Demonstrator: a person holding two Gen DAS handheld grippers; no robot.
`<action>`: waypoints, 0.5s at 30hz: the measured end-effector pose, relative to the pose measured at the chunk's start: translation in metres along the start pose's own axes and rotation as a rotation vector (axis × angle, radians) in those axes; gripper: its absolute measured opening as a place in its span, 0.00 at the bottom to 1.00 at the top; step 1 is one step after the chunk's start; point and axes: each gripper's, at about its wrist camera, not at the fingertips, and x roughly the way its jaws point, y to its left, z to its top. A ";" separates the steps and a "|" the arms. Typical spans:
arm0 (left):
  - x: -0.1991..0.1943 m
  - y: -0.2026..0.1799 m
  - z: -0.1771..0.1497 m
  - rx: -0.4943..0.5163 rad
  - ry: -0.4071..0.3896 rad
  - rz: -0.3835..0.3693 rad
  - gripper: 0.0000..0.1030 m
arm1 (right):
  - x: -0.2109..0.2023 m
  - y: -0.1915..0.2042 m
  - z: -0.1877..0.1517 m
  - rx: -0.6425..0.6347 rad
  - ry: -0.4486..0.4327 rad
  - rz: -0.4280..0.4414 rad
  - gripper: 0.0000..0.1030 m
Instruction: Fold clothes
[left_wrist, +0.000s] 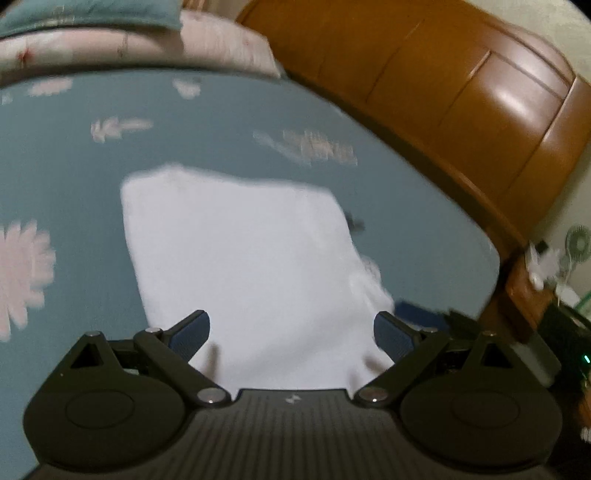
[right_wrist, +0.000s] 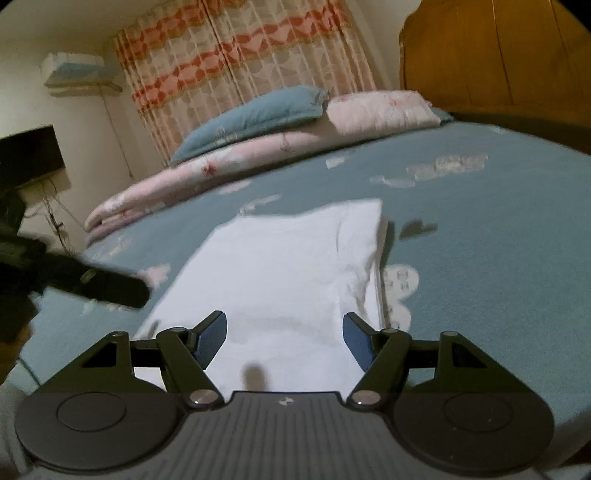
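A white garment (left_wrist: 243, 266) lies folded into a rough rectangle on the blue flowered bedspread (left_wrist: 74, 177), out in the middle of the bed, clear of its edges. From the right wrist view its long axis runs away from the near edge of the bed toward the far side, where a rolled pink quilt (right_wrist: 177, 184), a blue pillow (right_wrist: 251, 118) and a pink pillow (right_wrist: 380, 110) sit. The far end of the garment shows stacked layers along its right side; a small dark shape on the spread lies just beside that corner.

The left gripper (left_wrist: 291, 332) hovers over the near end of the cloth, jaws spread wide with nothing between them. The right gripper (right_wrist: 284, 336) hangs likewise over the near end, jaws wide apart and empty. In the right wrist view the left gripper (right_wrist: 110, 284) appears as a blurred dark shape by the garment's left edge.

A wooden headboard (left_wrist: 461, 110) curves along the bed's right edge, and patterned curtains (right_wrist: 240, 66) hang behind the pillows.
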 end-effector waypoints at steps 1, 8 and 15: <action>0.005 0.005 0.005 -0.018 -0.004 0.000 0.92 | 0.001 0.000 0.003 -0.002 -0.002 -0.001 0.76; 0.049 0.032 0.003 -0.113 0.046 -0.011 0.92 | 0.022 -0.004 0.012 -0.018 0.034 -0.028 0.77; 0.004 0.050 0.007 -0.185 -0.041 -0.026 0.92 | 0.017 -0.041 0.030 0.155 0.088 0.032 0.78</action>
